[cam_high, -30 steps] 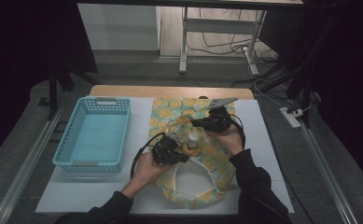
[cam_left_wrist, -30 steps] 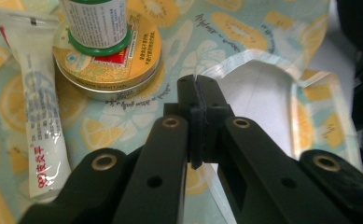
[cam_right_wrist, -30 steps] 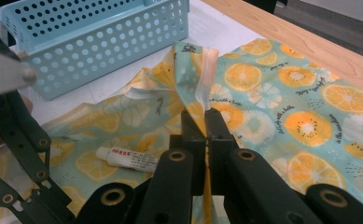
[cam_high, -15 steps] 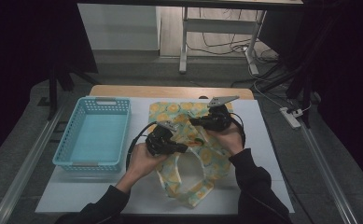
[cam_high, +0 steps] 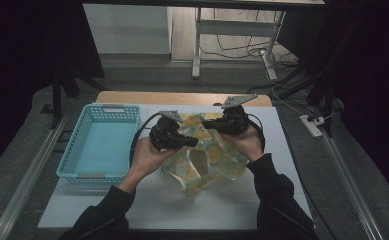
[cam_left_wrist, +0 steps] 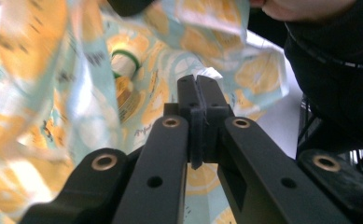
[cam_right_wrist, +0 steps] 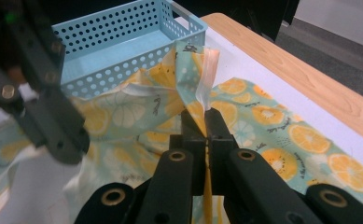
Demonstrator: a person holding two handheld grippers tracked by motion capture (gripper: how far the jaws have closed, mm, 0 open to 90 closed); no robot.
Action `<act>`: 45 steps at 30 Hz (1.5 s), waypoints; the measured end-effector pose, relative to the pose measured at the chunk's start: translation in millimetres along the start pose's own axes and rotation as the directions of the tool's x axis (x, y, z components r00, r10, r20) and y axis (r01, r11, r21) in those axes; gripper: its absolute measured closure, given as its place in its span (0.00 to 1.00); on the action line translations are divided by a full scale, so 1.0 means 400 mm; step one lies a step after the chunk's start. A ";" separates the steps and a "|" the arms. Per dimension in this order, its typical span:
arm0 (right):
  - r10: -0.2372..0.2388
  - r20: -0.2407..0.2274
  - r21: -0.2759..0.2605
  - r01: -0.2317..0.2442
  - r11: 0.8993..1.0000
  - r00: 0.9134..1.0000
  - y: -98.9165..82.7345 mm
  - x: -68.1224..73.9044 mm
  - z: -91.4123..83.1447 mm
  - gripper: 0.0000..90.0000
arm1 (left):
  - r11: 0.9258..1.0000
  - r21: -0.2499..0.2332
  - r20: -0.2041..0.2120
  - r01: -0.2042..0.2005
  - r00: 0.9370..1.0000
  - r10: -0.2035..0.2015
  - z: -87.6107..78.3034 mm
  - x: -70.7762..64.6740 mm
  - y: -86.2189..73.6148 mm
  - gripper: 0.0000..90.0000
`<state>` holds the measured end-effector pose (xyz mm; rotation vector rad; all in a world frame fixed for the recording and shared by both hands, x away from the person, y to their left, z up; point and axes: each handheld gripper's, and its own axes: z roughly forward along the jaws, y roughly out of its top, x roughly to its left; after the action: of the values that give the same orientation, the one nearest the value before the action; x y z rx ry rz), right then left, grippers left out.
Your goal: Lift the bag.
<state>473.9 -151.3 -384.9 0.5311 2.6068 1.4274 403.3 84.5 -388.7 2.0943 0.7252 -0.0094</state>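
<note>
A light-blue cloth bag printed with orange slices hangs bunched between my two grippers above the white table top. My left gripper is shut on one edge of the cloth; its jaws meet with fabric pinched at the tips. My right gripper is shut on the opposite edge, and a fold of the cloth runs up from between its jaws. A small bottle with a green ring lies among the folds in the left gripper view.
A light-blue perforated basket stands empty at the left of the table, close to the left hand; it also shows in the right gripper view. The wooden table edge runs along the back. Cables and a power strip lie on the floor to the right.
Both hands have risen and drawn the cloth up off the table, so it now hangs bunched instead of lying flat. The small bottle seen from above earlier is now covered by folds.
</note>
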 end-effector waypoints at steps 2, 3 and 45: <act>-0.007 0.003 0.003 0.007 1.000 1.000 0.011 0.004 -0.006 1.00 | 1.000 -0.009 -0.007 -0.002 1.000 0.002 -0.017 0.004 0.018 1.00; -0.011 0.004 0.003 0.011 1.000 1.000 0.017 0.005 -0.010 1.00 | 1.000 -0.013 -0.010 -0.004 1.000 0.003 -0.026 0.008 0.026 1.00; -0.125 0.099 -0.105 0.135 0.985 0.987 0.279 0.064 -0.184 1.00 | 0.973 -0.193 -0.139 -0.124 0.985 0.098 -0.250 -0.029 0.314 1.00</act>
<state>457.6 -145.5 -249.8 0.3948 2.4258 1.4595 430.9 100.5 -231.1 1.9508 0.6551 0.2531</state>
